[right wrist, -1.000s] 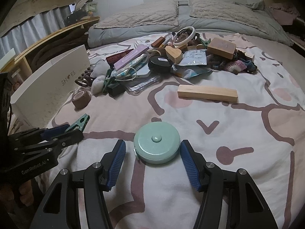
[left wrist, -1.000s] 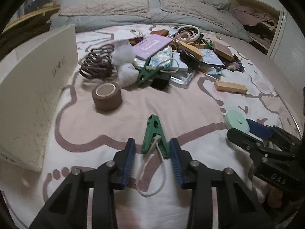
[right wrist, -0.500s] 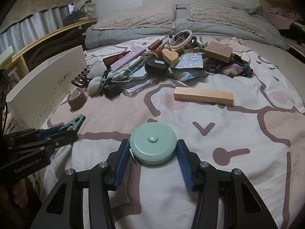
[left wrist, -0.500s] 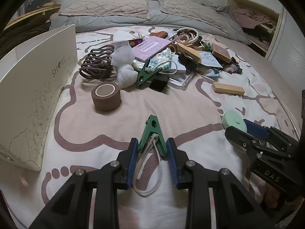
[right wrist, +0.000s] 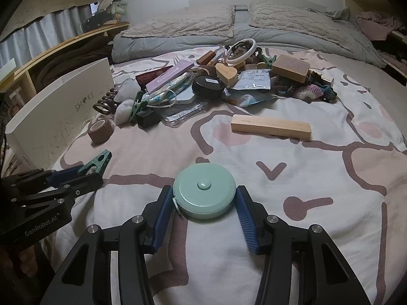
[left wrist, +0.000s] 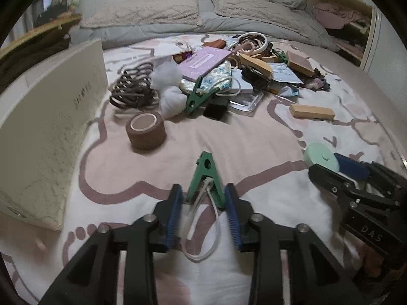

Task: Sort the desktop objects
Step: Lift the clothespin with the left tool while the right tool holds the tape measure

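Observation:
A green clothes peg with a white cord loop lies on the patterned bedspread. Its handles sit between the blue pads of my left gripper. Those jaws are opening, and a gap shows beside the left pad. The same peg and left gripper appear at the left of the right wrist view. A round mint tape measure rests on the bedspread, and my right gripper is shut on it with both pads against its rim. In the left wrist view the tape measure and right gripper show at the right.
A white shoe box stands on its side at the left. A brown tape roll and a wooden block lie apart from the heap of small things farther back. Grey pillows close the far end.
My right gripper's jaws have closed onto the tape measure. My left gripper's jaws narrowed around the peg, then parted again a little. Neither hand has shifted.

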### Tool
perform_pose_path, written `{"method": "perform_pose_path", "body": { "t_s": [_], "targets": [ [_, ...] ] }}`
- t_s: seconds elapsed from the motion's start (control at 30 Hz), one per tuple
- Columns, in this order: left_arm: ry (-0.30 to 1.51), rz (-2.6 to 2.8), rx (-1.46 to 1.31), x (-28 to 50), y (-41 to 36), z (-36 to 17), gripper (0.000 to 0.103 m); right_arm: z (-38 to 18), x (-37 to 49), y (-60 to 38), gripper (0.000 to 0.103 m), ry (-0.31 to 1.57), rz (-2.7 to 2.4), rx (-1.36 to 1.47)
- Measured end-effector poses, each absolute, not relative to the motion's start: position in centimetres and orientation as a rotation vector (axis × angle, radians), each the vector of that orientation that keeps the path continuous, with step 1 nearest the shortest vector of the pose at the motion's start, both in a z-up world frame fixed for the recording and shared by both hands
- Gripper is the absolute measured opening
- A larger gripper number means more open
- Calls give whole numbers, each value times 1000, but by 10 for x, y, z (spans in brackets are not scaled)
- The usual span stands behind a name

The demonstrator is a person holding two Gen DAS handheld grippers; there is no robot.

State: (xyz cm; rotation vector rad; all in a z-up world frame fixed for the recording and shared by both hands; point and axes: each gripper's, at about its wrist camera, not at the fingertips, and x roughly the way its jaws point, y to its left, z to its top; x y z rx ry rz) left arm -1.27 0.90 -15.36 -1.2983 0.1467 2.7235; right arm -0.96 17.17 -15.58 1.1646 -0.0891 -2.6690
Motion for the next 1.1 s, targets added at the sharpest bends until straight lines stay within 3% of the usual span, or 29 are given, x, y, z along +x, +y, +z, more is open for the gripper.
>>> {"method": "perform_pose_path", "body": {
  "t_s": [0.07,0.37,0.57,1.1],
  "targets": [
    [199,2739,-1280,-12,13,-154,48,-156,-10,170,51,-81,-2673,1167],
    [285,2733,-1279,-20,24,-159,48,-157,-11,170,51,-80,-2671,1175],
    [172,2692,-1312,-22,17,-161,30,-158,-11,170,51,-92,-2672,1168],
    [49,2687,-1263,-17,8,-151,29,-153,-9,172,50,-100,-2674,1159]
  ]
}}
